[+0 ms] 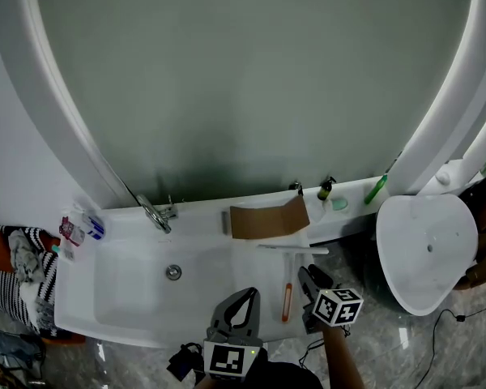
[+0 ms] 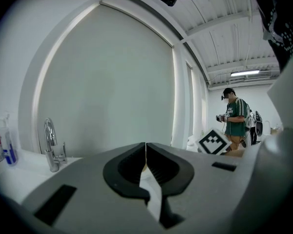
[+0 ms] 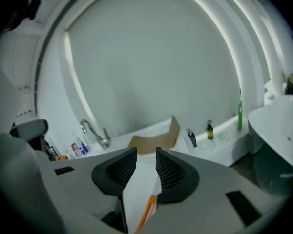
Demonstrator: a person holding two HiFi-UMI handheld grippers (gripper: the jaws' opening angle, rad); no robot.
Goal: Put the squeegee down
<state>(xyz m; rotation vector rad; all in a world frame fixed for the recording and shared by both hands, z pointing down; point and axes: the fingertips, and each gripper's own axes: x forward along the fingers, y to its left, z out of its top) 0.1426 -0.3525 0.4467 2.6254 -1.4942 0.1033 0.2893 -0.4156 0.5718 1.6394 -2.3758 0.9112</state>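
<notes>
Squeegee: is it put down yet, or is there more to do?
Done: the squeegee lies flat on the sink counter. In hand: nothing; the right gripper is open above it, the left gripper is shut and empty. Left: probably nothing except moving away.

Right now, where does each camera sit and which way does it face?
Head view: on the head, steeply down at sink, squeegee; left tongs, right tongs show.
Left gripper view: on left tongs, level toward faucet; shut jaws show.
Right gripper view: on right tongs, tilted down at cardboard; open jaws show.
Shared: faucet, all three.
</notes>
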